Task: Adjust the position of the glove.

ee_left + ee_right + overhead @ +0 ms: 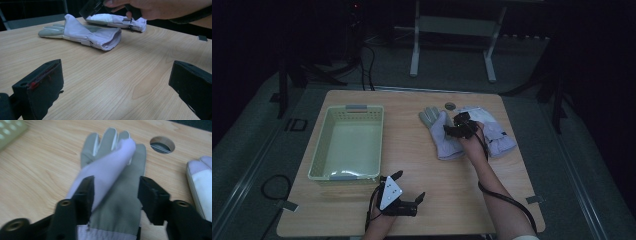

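The wooden table (427,200) carries a pale basket (348,142) just beyond the left gripper (409,186), whose jaws stand wide and empty. The near glove (112,170) lies between the half-closed jaws of the right gripper (115,195); whether they press it I cannot tell. The second glove (200,185) lies beside.

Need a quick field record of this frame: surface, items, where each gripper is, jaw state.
surface: wooden table
basket: pale green basket, left side of table, nothing visible inside
glove 1: grey and white glove, palm up, fingers pointing away from the person
glove 2: second glove, just right of the first
hole: round cable hole beyond the gloves
right gripper: right gripper down over glove 1, jaws straddling its palm; contact unclear
left gripper: left gripper near front edge, jaws wide open, nothing between them
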The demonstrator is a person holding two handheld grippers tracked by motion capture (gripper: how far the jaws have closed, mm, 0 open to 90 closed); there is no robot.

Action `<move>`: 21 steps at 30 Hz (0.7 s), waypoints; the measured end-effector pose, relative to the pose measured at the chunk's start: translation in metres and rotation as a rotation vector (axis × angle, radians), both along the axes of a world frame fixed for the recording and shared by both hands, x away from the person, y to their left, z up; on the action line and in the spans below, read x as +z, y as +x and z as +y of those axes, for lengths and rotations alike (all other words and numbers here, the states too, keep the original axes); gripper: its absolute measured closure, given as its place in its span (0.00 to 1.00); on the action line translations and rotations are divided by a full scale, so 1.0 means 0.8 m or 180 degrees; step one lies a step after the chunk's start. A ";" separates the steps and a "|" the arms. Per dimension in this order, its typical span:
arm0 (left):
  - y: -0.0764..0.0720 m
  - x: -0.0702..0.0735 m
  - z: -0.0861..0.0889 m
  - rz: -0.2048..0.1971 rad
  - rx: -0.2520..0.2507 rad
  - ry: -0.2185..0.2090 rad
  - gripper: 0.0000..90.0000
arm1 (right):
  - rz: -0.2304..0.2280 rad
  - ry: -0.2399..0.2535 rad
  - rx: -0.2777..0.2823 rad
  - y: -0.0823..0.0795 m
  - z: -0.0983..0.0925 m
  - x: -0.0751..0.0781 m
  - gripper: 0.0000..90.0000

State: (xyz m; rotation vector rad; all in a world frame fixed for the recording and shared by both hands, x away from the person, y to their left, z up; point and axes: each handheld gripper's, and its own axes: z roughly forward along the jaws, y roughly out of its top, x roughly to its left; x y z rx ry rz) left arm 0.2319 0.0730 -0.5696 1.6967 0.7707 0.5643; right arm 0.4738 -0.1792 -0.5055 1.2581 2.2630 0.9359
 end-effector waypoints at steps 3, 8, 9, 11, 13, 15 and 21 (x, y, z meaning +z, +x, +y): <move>0.000 0.000 0.000 -0.0001 -0.0005 -0.0001 0.00 | 0.0049 -0.0089 -0.0003 0.008 -0.001 -0.010 0.60; 0.000 0.000 0.000 0.0003 -0.0013 -0.0008 0.00 | 0.0105 -0.0223 0.0027 0.016 0.002 -0.028 0.61; 0.000 0.000 0.000 0.0003 -0.0014 -0.0009 0.00 | 0.0139 -0.0261 0.0037 0.018 0.002 -0.034 0.61; 0.000 0.000 0.000 0.0000 -0.0020 -0.0011 0.00 | 0.0178 -0.0279 0.0029 0.019 0.003 -0.048 0.64; 0.000 0.000 0.000 -0.0002 -0.0020 -0.0012 0.00 | 0.0172 -0.0187 0.0016 0.018 0.001 -0.050 0.66; 0.000 0.000 0.000 0.0000 -0.0013 -0.0010 0.00 | 0.0188 -0.0162 0.0039 0.019 -0.001 -0.050 0.68; 0.000 0.000 0.000 0.0009 -0.0008 -0.0016 0.00 | 0.0172 -0.0098 0.0048 0.017 -0.002 -0.052 0.77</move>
